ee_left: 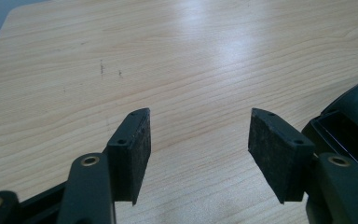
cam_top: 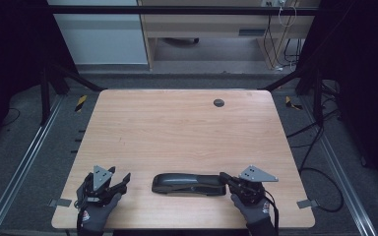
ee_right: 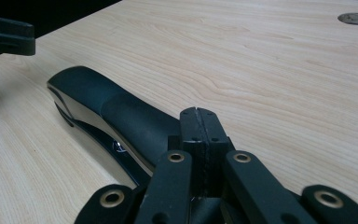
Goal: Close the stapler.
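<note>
Up close, matte black curved stapler (cam_top: 189, 184) on grained wood; left fingers (ee_left: 135, 140) apart, right fingers (ee_right: 200, 122) together

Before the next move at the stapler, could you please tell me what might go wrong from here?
1. The right tongs are shut with their tips at the end of the stapler; a push would likely slide it over the smooth table rather than grip it.
2. The left tongs are open beside the other end, with nothing between them; closing now would likely catch nothing.
3. The stapler lies near the table's front edge and could be knocked off.
</note>
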The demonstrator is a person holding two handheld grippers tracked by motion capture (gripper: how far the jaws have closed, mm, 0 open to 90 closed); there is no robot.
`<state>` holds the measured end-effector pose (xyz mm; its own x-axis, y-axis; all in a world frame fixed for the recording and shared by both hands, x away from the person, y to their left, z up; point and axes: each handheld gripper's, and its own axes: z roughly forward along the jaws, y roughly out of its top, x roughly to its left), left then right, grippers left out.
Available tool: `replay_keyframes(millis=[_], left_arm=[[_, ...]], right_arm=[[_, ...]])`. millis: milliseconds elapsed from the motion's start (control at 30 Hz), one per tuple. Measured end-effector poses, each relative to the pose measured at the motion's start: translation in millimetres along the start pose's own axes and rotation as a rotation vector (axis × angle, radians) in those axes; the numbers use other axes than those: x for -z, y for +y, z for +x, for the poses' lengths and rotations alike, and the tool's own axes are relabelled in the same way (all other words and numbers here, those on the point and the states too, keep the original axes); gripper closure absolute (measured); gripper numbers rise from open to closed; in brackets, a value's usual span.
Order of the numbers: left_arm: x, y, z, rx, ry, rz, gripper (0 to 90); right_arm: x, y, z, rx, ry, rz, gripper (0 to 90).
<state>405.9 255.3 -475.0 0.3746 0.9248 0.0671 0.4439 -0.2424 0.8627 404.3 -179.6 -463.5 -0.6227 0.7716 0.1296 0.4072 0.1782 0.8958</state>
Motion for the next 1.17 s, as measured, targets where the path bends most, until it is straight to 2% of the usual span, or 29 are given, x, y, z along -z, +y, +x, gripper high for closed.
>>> replay_keyframes(millis=[133, 200, 233, 367, 400, 500, 533, 567, 600, 633, 667, 733, 767, 800, 833, 867, 900, 1000, 1100, 1133, 1167], left_arm=[[-0.2, -0.4, 1.4, 0.001, 0.001, 0.001, 38.6], [-0.9, -0.8, 1.4, 0.005, -0.001, 0.002, 38.5], [-1.3, -1.0, 1.1, 0.003, -0.003, 0.006, 38.4], [-1.8, -1.1, 0.5, -0.005, -0.010, 0.005, 38.4], [-2.0, -1.6, 1.2, -0.007, -0.015, -0.002, 38.3], [-3.3, -3.0, 2.2, -0.013, -0.016, 0.006, 38.5], [-3.3, -3.0, 2.2, -0.013, -0.016, 0.006, 38.5], [-4.8, -4.1, 2.5, -0.016, -0.020, 0.015, 38.4], [-4.8, -4.1, 2.5, -0.016, -0.020, 0.015, 38.4], [-5.7, -4.6, 2.4, -0.013, -0.025, 0.018, 38.4], [-6.5, -4.9, 2.8, -0.016, -0.030, 0.022, 37.9], [-8.8, -5.9, 4.6, -0.017, -0.041, 0.042, 37.4], [-8.8, -5.9, 4.6, -0.017, -0.041, 0.042, 36.7], [-10.3, -6.9, 5.8, -0.014, -0.037, 0.048, 36.6], [-10.3, -6.9, 5.8, -0.014, -0.037, 0.048, 36.4], [-11.8, -7.4, 7.6, -0.009, -0.044, 0.063, 35.4], [-11.8, -7.4, 7.6, -0.009, -0.044, 0.063, 34.4], [-14.4, -8.7, 12.1, -0.014, -0.044, 0.095, 32.8], [-15.2, -9.2, 13.7, -0.010, -0.041, 0.102, 31.9], [-16.1, -9.1, 15.8, -0.013, -0.042, 0.112, 29.9], [-16.1, -9.1, 15.8, -0.013, -0.042, 0.112, 29.5]], right_arm=[[5.9, 6.5, -0.5, -0.002, 0.028, -0.043, 90.0], [10.0, 12.9, 2.8, 0.011, 0.021, -0.047, 89.4], [9.0, 14.4, 5.7, 0.030, 0.006, -0.032, 88.0], [8.3, 14.5, 2.2, 0.017, -0.005, -0.041, 84.4], [11.3, 14.1, -4.3, 0.005, -0.030, -0.055, 83.2], [20.4, 11.2, -20.0, -0.039, -0.068, -0.085, 80.6], [20.4, 11.2, -20.0, -0.039, -0.068, -0.085, 80.6], [26.2, 7.2, -32.5, -0.066, -0.102, -0.094, 78.3], [26.2, 7.2, -32.5, -0.066, -0.102, -0.094, 78.3], [28.0, 4.9, -38.1, -0.084, -0.122, -0.088, 76.5], [29.1, -1.4, -49.6, -0.102, -0.152, -0.070, 72.3], [26.6, -9.1, -61.0, -0.112, -0.178, -0.030, 65.4], [26.6, -9.1, -61.0, -0.112, -0.178, -0.030, 65.4], [22.1, -17.0, -69.9, -0.123, -0.217, 0.020, 58.0], [22.1, -17.0, -69.9, -0.123, -0.217, 0.020, 58.0], [17.8, -23.6, -76.8, -0.130, -0.249, 0.071, 52.9], [17.8, -23.6, -76.8, -0.130, -0.249, 0.071, 52.9], [16.5, -31.7, -87.4, -0.124, -0.309, 0.135, 44.8], [19.1, -34.2, -92.1, -0.123, -0.339, 0.149, 43.6], [22.5, -36.8, -98.2, -0.125, -0.357, 0.150, 42.0], [22.5, -36.8, -98.2, -0.125, -0.357, 0.150, 42.0]])
